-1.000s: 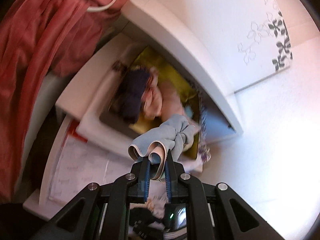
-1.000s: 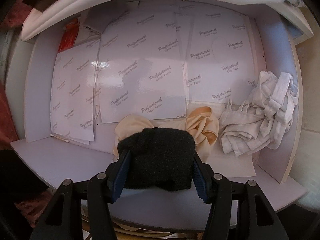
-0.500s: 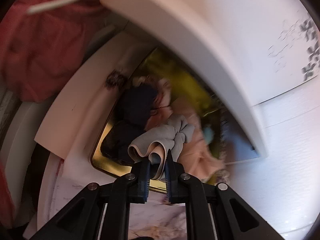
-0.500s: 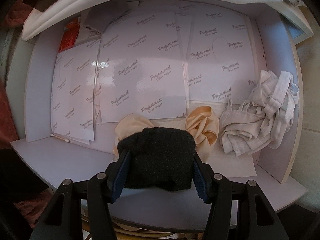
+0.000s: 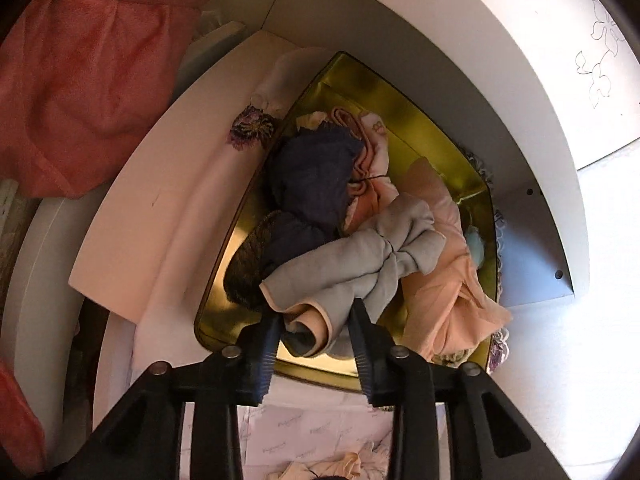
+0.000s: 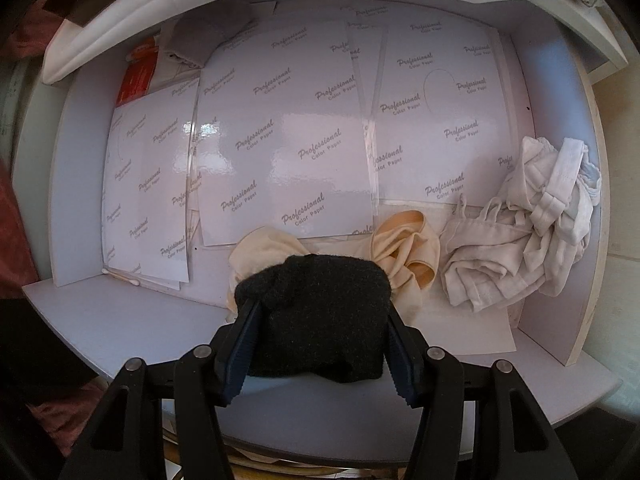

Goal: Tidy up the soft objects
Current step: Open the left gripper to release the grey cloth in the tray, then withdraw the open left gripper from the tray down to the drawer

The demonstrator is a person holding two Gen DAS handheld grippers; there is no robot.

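In the left wrist view a gold tin (image 5: 404, 120) holds several garments: a dark blue one (image 5: 312, 176), pink ones (image 5: 448, 288) and a grey garment with a peach lining (image 5: 360, 256). My left gripper (image 5: 315, 312) hangs over the tin's near rim. Its jaws are opening, and the grey garment's folded end lies loose between them, resting on the pile. In the right wrist view my right gripper (image 6: 320, 308) is shut on a black fuzzy garment (image 6: 320, 344) above a white drawer (image 6: 120, 312). A beige garment (image 6: 404, 248) and a white pile (image 6: 528, 232) lie there.
Printed paper sheets (image 6: 288, 152) line the drawer, with a red packet (image 6: 136, 76) and a cotton swab (image 6: 120, 276) at the left. A red cloth (image 5: 80, 80) hangs left of the tin. A white curved shelf wall (image 5: 460, 40) closes in above it, and a flowered cloth (image 5: 252, 128) lies beside it.
My left gripper has moved in and down over the gold tin with the grey garment, and its jaws have spread apart. The right gripper with the black garment has not moved.
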